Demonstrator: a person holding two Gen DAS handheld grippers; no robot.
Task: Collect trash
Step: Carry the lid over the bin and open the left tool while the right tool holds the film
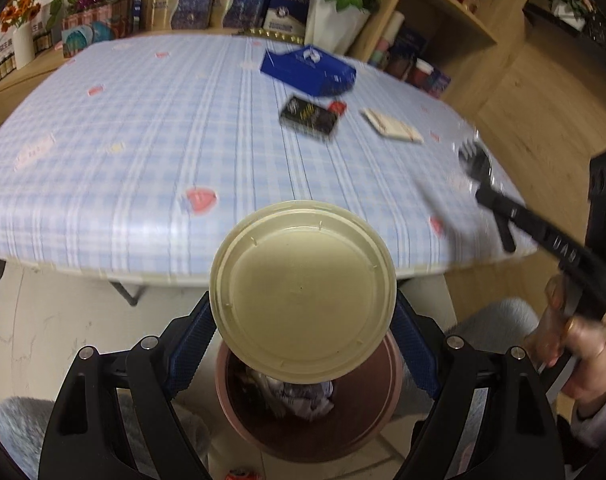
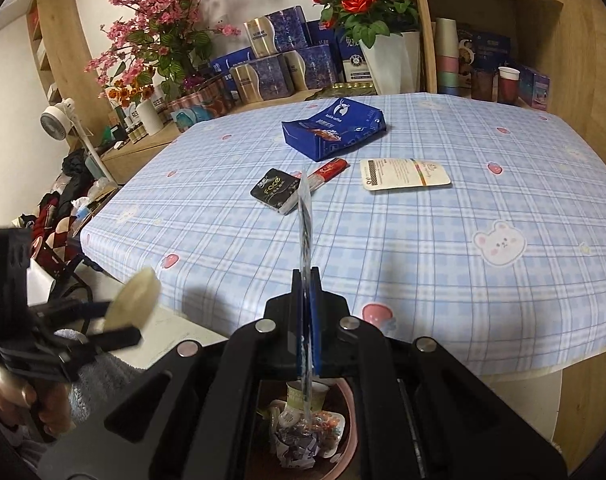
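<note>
My left gripper (image 1: 303, 308) is shut on a round cream plastic lid (image 1: 303, 292), with the blue pads (image 1: 191, 336) pressing on its rim from both sides. The lid hangs over a brown waste bin (image 1: 367, 432) that holds crumpled paper. My right gripper (image 2: 307, 280) is shut on a thin clear wrapper (image 2: 305, 216) seen edge-on; the wrapper's lower end dangles over the bin (image 2: 353, 432). On the checked table lie a blue coffee bag (image 2: 335, 128), a black tissue pack (image 2: 277, 190), a red sachet (image 2: 331, 170) and a white printed label (image 2: 405, 174).
The blue checked tablecloth (image 1: 143, 140) ends at a front edge just beyond the bin. Boxes, flower pots and wooden shelves (image 2: 483, 40) stand behind the table. A small fan (image 2: 57, 120) and a heap of clothes are at the left. A hand (image 1: 583, 352) holds the right gripper's handle.
</note>
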